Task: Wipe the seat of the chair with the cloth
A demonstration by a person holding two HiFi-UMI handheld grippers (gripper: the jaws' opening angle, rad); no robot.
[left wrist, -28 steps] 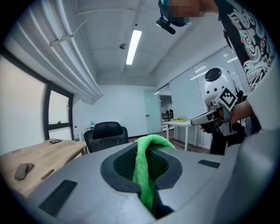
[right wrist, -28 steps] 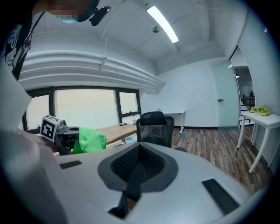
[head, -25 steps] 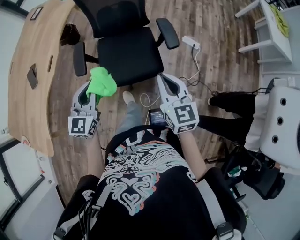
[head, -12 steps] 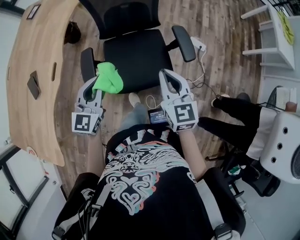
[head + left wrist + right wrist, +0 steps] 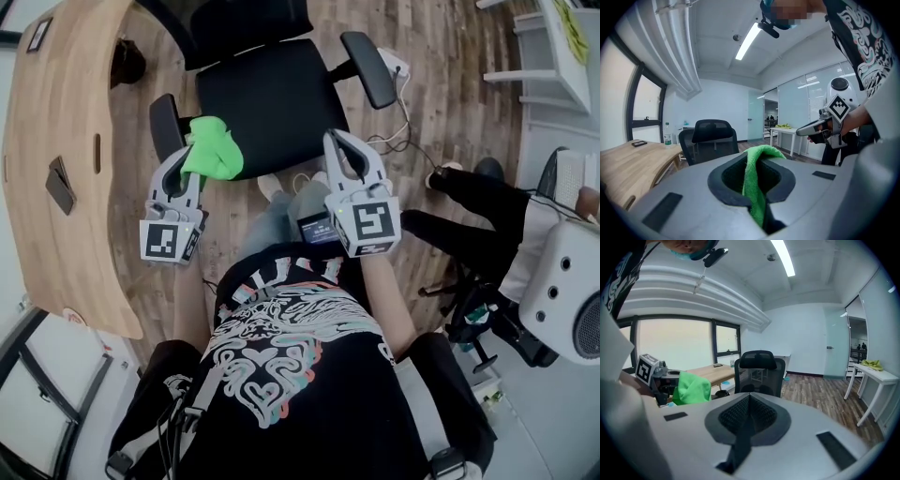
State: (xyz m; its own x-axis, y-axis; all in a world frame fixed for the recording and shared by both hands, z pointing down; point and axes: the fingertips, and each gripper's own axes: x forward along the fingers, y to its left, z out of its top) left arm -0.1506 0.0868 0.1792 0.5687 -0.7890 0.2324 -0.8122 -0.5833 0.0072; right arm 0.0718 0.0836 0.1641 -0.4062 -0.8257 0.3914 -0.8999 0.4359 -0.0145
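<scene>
Well, plank floor [image 5: 441, 84], one curved table [image 5: 56, 112], one black chair [image 5: 272, 103].
One green cloth [image 5: 214, 150] pinched by left gripper [image 5: 190, 156]; right gripper [image 5: 339, 142] closed, empty.

place: office | cues: office chair [image 5: 272, 98], wooden desk [image 5: 47, 94], glass partitions [image 5: 792, 117], strip light [image 5: 747, 41]

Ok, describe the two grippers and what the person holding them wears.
Left gripper and right gripper match: pale grey moulded shells tapering to two jaws lined with black pads, each with a white cube of black square markers at the rear. The person wears a black short-sleeved T-shirt printed white, teal and pink; black cables hang at the waist.
</scene>
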